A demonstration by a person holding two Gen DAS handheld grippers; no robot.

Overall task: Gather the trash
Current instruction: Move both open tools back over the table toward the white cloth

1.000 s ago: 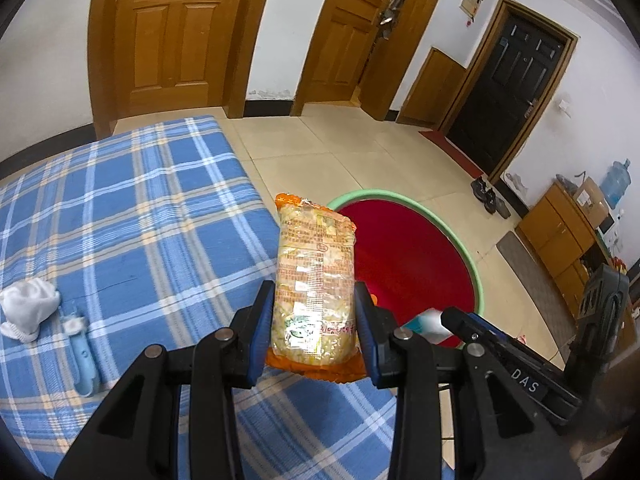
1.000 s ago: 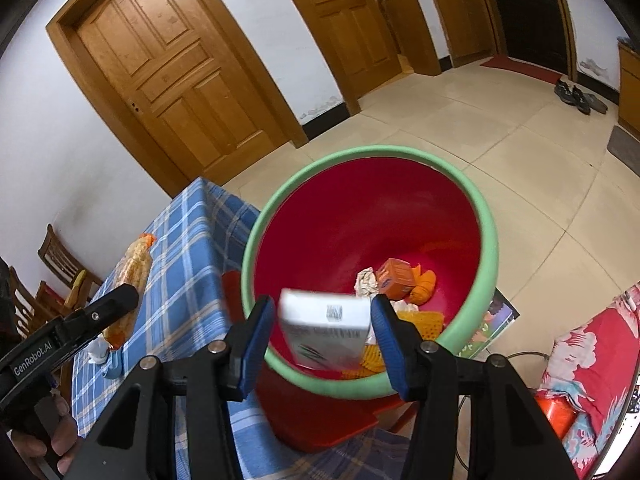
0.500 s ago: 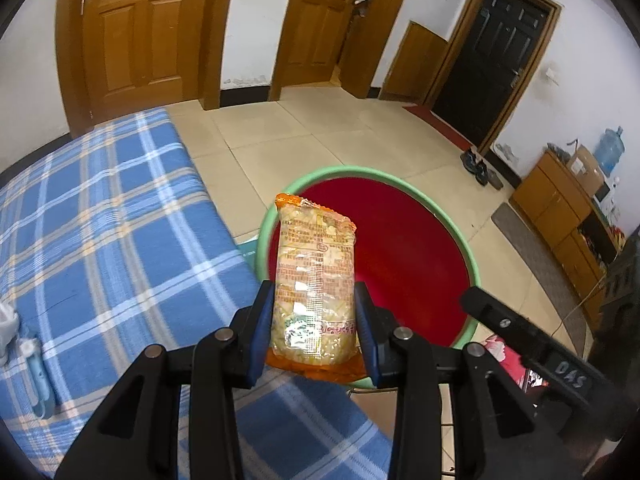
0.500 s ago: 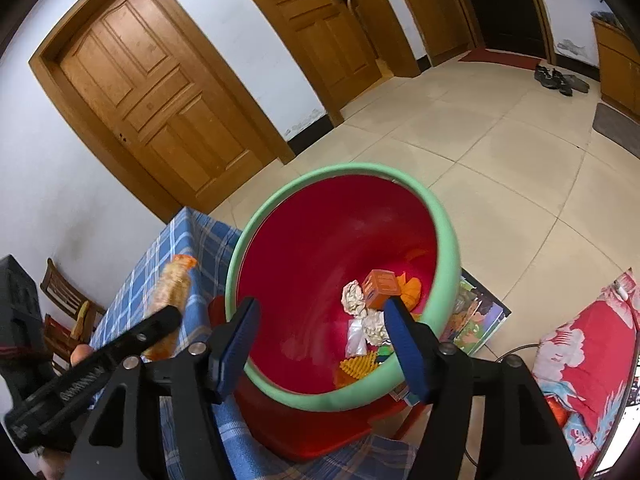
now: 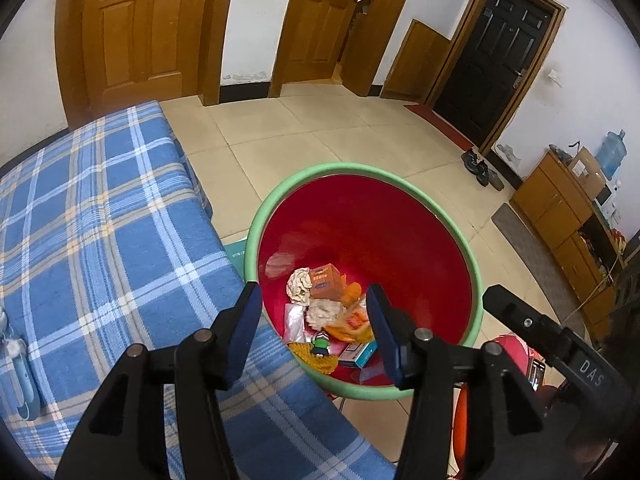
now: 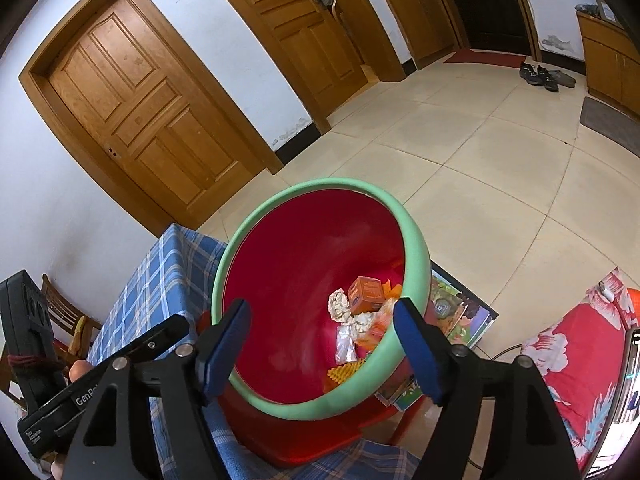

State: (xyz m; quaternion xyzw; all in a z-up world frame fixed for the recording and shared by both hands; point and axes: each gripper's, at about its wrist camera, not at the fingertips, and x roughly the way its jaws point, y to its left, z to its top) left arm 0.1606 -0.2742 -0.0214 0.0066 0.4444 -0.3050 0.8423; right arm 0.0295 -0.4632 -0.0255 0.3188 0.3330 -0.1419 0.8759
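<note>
Left wrist: basin (image 5: 474, 276) rim beside bed (image 5: 100, 240) edge.

left claw (image 5: 314, 330): black frame, blue pads, silver screws
right claw (image 6: 322, 350): black, blue pads; "DAS" on its side

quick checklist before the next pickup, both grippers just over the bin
1. Left gripper empty: ok. Its fingers have just been opening and nothing is between them.
2. Right gripper empty: ok. Its fingers have just been opening, with nothing between them.
3. Dropped trash inside the red bin: ok. The noodle packet and small box lie on the pile at the bottom.
4. Room left in the bin: ok, trash covers only the bottom.
5. More trash on the blue plaid cloth: cannot tell; only a light blue object shows at the left edge.
</note>
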